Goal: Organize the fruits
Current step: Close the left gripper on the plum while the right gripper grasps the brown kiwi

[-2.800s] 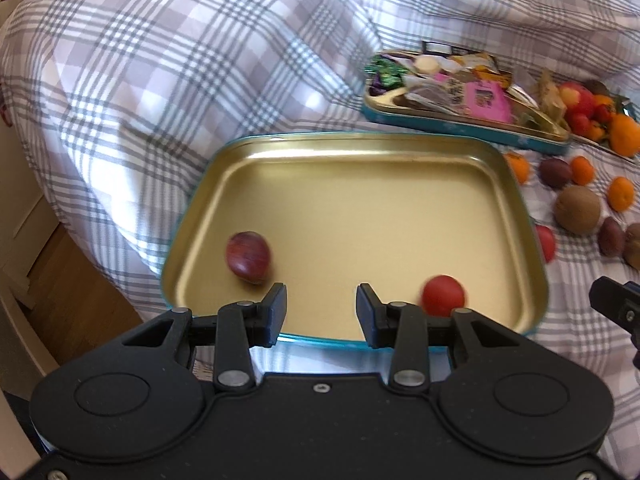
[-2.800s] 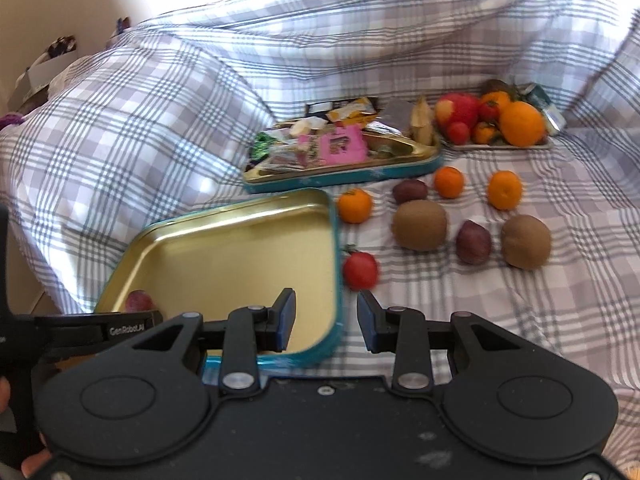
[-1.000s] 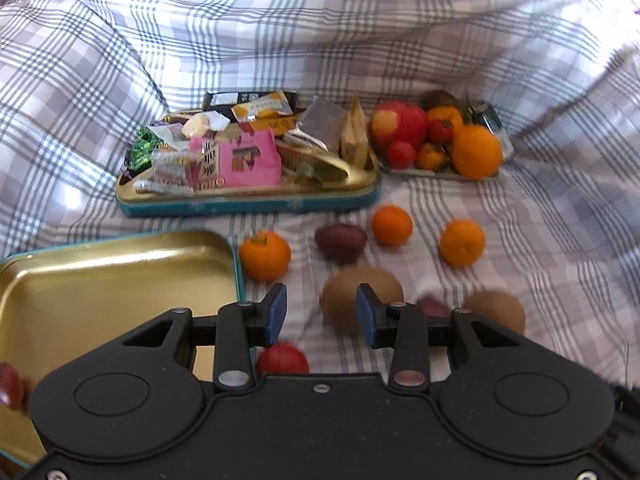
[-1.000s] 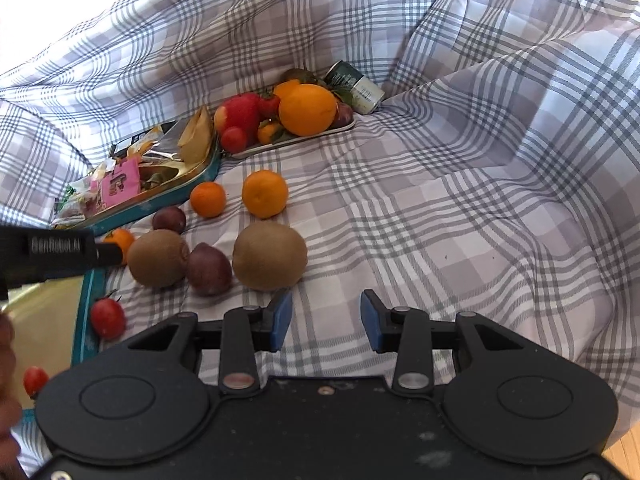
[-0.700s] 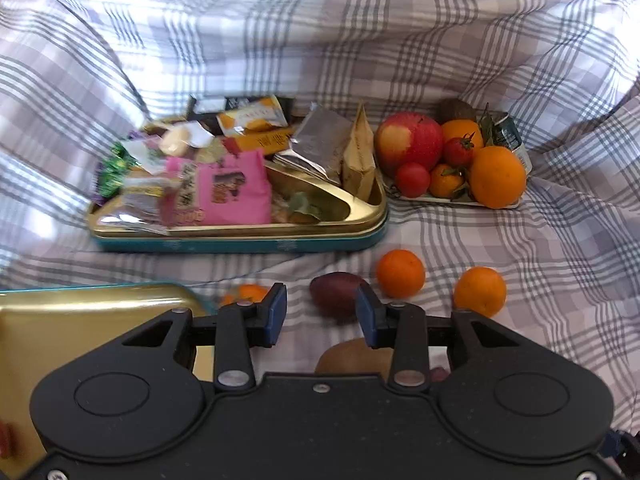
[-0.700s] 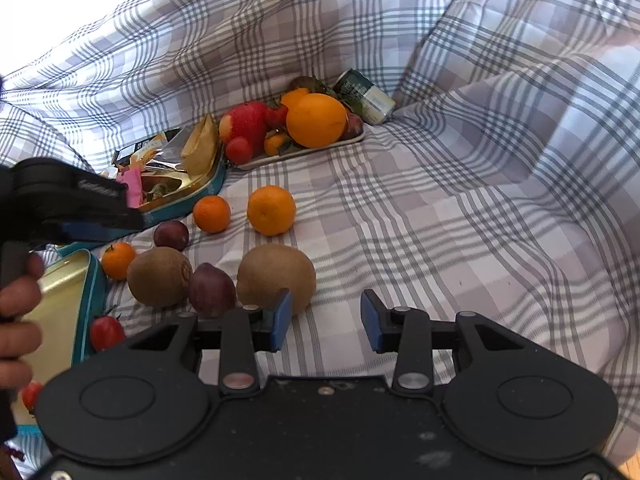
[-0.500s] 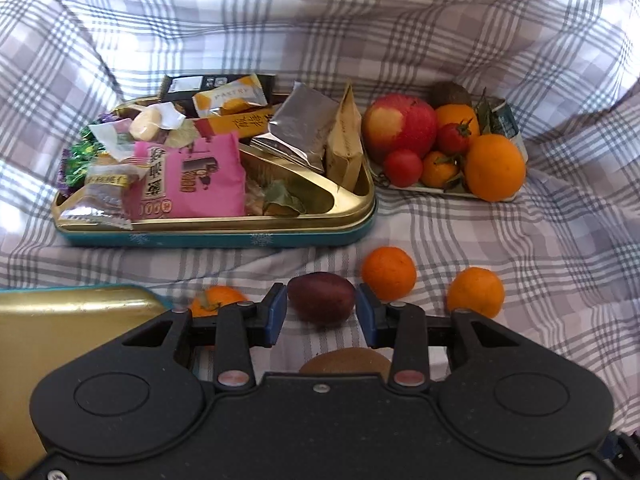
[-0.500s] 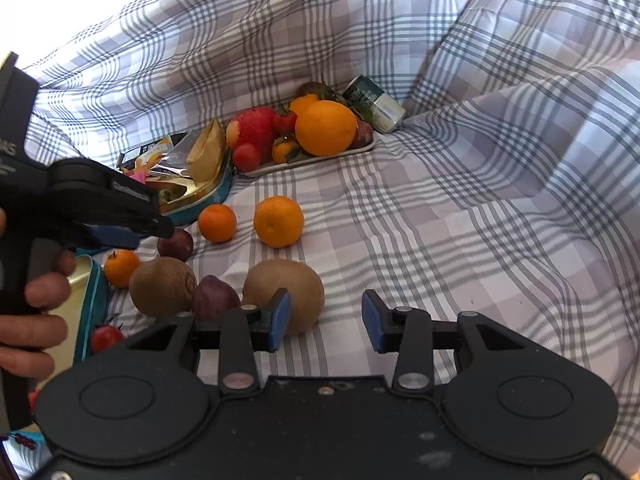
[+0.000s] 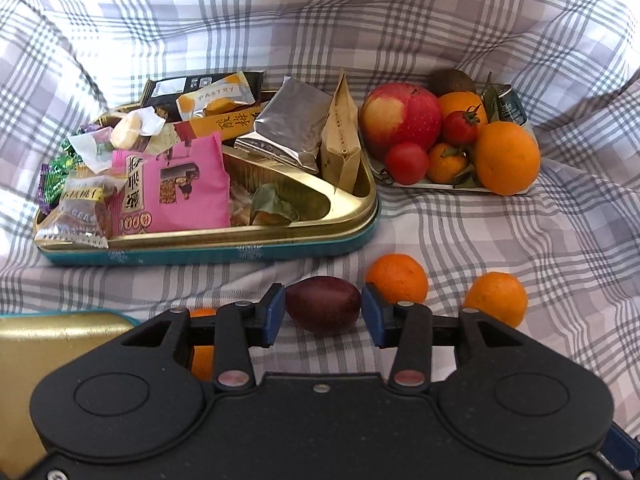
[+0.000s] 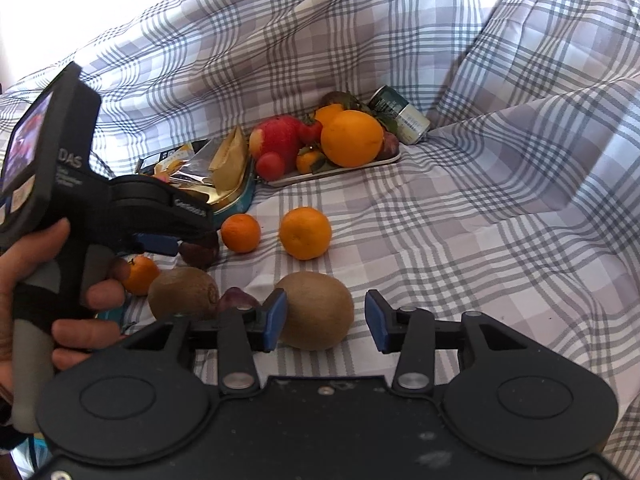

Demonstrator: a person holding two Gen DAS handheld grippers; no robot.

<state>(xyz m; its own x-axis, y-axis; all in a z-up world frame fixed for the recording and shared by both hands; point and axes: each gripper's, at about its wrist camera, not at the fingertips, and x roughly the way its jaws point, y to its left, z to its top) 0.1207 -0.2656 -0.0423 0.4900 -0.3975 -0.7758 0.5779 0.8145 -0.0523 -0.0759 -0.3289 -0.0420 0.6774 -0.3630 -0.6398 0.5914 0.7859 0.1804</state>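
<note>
My left gripper [image 9: 323, 312] is open, its blue pads on either side of a dark purple passion fruit [image 9: 322, 305] lying on the checked cloth; the fruit also shows in the right wrist view [image 10: 199, 254]. Two mandarins [image 9: 397, 278] [image 9: 496, 298] lie to its right. A corner of the empty gold tray [image 9: 52, 336] is at lower left. My right gripper [image 10: 326, 318] is open, with a kiwi [image 10: 316, 310] just ahead of its left pad. Another kiwi [image 10: 182, 292], a second purple fruit [image 10: 236, 300] and a small mandarin [image 10: 140, 274] lie left of it.
A gold tin [image 9: 280, 236] full of snack packets stands behind the fruit. A white plate [image 9: 440, 186] holds an apple, tomatoes and oranges, with a can [image 10: 398, 114] behind it. The checked cloth rises in folds at the back and right.
My left gripper swung from over the gold tray to the loose fruit and closed in on the purple passion fruit. My right gripper moved forward toward the kiwi.
</note>
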